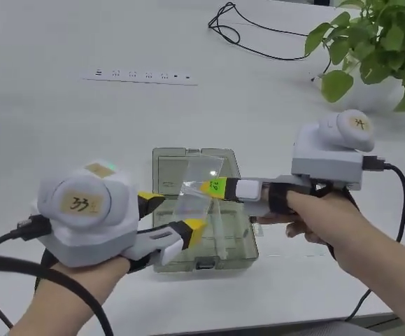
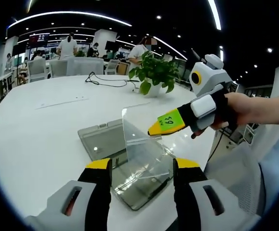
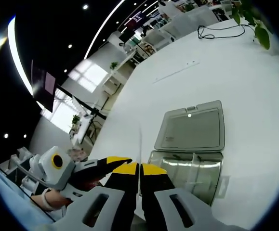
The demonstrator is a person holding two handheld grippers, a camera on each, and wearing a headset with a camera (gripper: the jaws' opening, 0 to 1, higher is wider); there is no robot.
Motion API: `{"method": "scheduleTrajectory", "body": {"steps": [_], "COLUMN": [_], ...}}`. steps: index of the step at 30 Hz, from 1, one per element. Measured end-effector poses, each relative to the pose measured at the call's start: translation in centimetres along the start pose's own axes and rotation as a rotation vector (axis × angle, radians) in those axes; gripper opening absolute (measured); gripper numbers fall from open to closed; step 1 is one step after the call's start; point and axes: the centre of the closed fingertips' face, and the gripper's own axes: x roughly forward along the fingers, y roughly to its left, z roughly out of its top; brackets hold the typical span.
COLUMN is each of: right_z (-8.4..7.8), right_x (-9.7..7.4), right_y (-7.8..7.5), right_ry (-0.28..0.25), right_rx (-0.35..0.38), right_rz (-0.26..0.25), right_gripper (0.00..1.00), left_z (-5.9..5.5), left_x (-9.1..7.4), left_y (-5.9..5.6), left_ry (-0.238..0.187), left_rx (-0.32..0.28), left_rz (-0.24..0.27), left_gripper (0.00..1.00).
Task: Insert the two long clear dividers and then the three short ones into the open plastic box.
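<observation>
Head view, read left to right: how far along is the task? (Student)

The left gripper [image 1: 173, 214] hovers at the near left corner of the open translucent grey plastic box [image 1: 240, 246]. The box's hinged lid [image 1: 174, 164] lies flat on the white workbench [image 1: 62, 126]. One clear rectangular plastic divider [image 1: 201, 183] hangs upright above the tray and is not yet seated. It cannot be told whether this piece is a long one or a short one. In the right gripper view a faint line crosses the tray. It may be a divider already in its slots, but the clear plastic leaves this uncertain. On that reading at most one divider is seated, so most of the insertion is judged to lie ahead. (Instructor)

And the two claws, in the same order? (Student)

The left gripper has its jaws spread wide. In the left gripper view its yellow tips frame the box and the hanging divider, and it grips nothing. Contact with the box cannot be made out. The right gripper [image 1: 211, 187] reaches in from the right with its jaws pressed together. It pinches the divider near its upper edge and so carries the sheet over the tray. (Instructor)
</observation>
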Motion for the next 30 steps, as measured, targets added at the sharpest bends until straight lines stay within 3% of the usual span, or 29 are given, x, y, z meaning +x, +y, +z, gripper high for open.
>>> {"method": "scheduleTrajectory", "body": {"steps": [5,9,13,17,22,30], "right_z": [-0.1,-0.2,-0.2,-0.3,-0.5,0.0], "right_x": [0.0,0.1,0.2,0.2,0.0,0.1], "right_y": [0.1,0.2,0.2,0.3,-0.3,-0.7], "right_ry": [0.023,0.04,0.054,0.078,0.153,0.246], "right_rx": [-0.004,-0.011,-0.013,-0.023,-0.067,-0.057], "right_rz": [-0.013,-0.018,-0.024,-0.037,-0.076,-0.118], "right_gripper": [0.02,0.02,0.02,0.02,0.02,0.02], "left_z": [-0.7,-1.4,-2.3,-2.6,-3.0,-3.7], "left_x": [-0.3,-0.5,-0.9,-1.1,-1.5,-1.9], "left_y": [0.5,0.5,0.7,1.2,2.0,2.0], "left_ry": [0.01,0.022,0.05,0.047,0.029,0.028], "left_rx": [0.046,0.133,0.195,0.182,0.149,0.187], "left_rz": [-0.025,-0.059,-0.071,-0.062,-0.024,-0.009], "left_gripper": [0.78,0.99,1.0,1.0,1.0,1.0]}}
